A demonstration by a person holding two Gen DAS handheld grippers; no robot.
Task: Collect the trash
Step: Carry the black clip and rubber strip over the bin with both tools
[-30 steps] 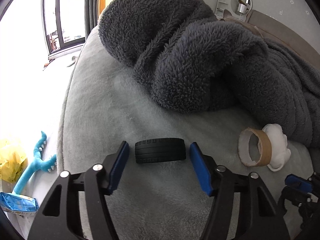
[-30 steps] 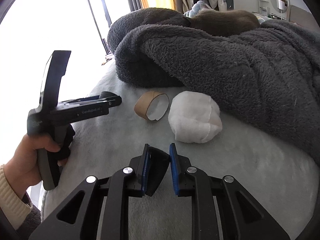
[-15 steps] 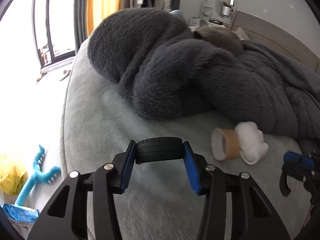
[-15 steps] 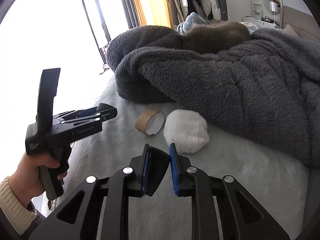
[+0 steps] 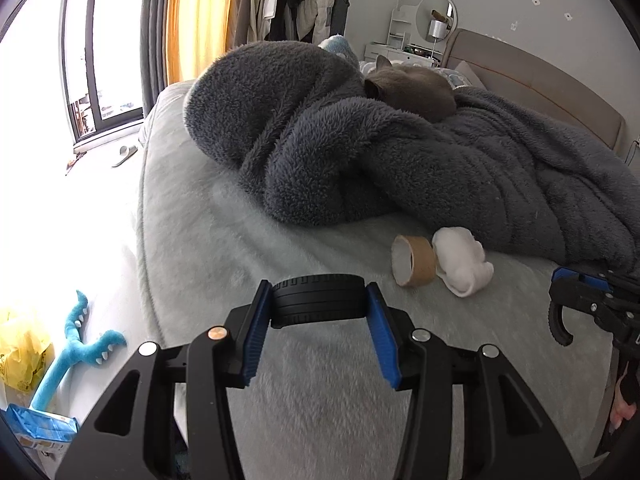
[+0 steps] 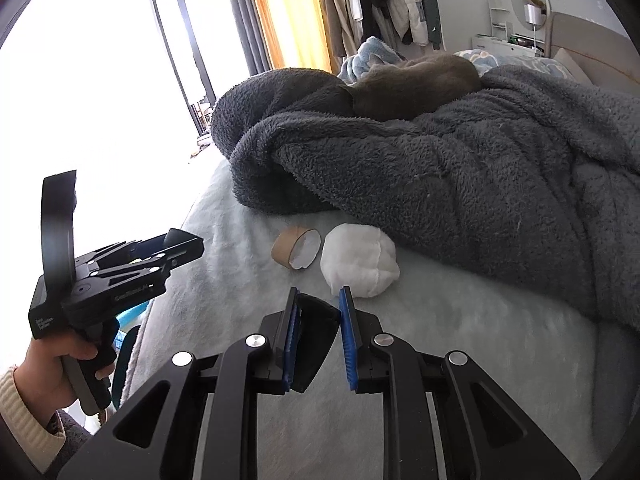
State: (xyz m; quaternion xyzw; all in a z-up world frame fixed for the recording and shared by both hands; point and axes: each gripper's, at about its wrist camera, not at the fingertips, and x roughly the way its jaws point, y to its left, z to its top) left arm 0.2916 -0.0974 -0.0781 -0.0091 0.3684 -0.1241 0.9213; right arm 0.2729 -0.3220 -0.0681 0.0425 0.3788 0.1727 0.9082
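**A:** The tyre (image 5: 319, 295) is clamped between your left gripper's (image 5: 319, 300) fingers, held by its two flat side faces, tread facing up, above the bed (image 5: 224, 248). It looks like stiff rubber, light and grippy, so I'd judge that hold is secure without squeezing harder.

**B:** And your right gripper (image 6: 319, 336)?

**A:** Its fingers are closed on a curved black piece (image 6: 316, 340), thin and rigid by the look of it. What it is, I cannot tell.

**B:** What's left near the tyre?

**A:** Beyond it, to the right, a tape core (image 5: 413, 261) lies on its side, touching a white wad (image 5: 464, 266). The core is probably light cardboard and crushable; take it across the rim, gently. The wad looks soft, so pinch its middle. Both sit just beside the grey blanket (image 5: 400, 160), where a cat (image 5: 412, 88) sleeps further back.
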